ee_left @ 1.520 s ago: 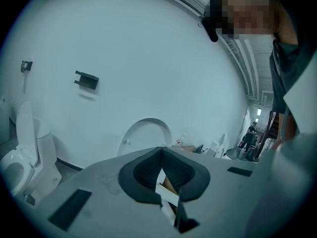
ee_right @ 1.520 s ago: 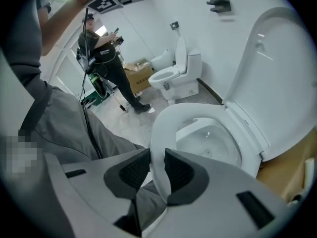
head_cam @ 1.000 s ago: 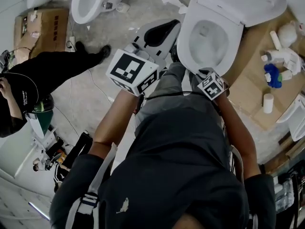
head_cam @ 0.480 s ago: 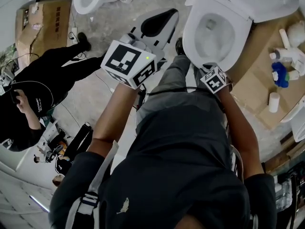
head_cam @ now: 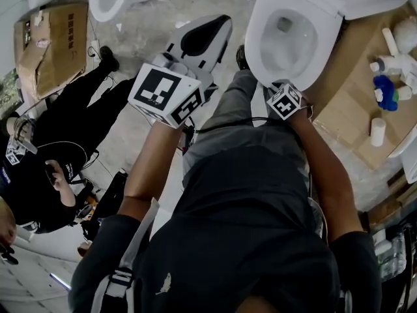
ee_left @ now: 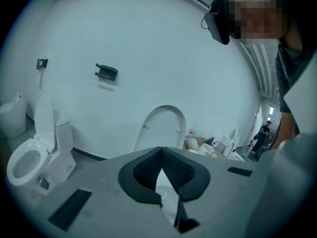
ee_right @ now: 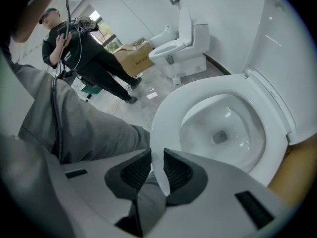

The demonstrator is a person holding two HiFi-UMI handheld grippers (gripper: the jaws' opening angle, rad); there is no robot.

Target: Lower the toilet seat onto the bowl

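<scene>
The glossy white oval toilet seat (ee_right: 166, 108) lies over the smooth ceramic bowl (ee_right: 225, 128). Its front rim is pinched between the ribbed dark pads (ee_right: 134, 172) of the right tool (ee_right: 153, 157). The left tool (ee_left: 161, 150) is empty, its pads together, and faces a plain wall (ee_left: 148, 43).

A dark grey short-sleeved shirt (head_cam: 247, 240) bears a small pale emblem (head_cam: 164, 282) on its left chest. A light grey strap (head_cam: 138, 233) with a buckle crosses the shirt's left shoulder. Past the shirt's hem are grey trousers (head_cam: 241, 142), crossed by a thin black cable (head_cam: 228, 125). The left gripper (ee_left: 159, 155) and right gripper (ee_right: 154, 155) are pale grey with dark ribbed pads (ee_right: 131, 172), each with a black-and-white marker cube (head_cam: 166, 95).
</scene>
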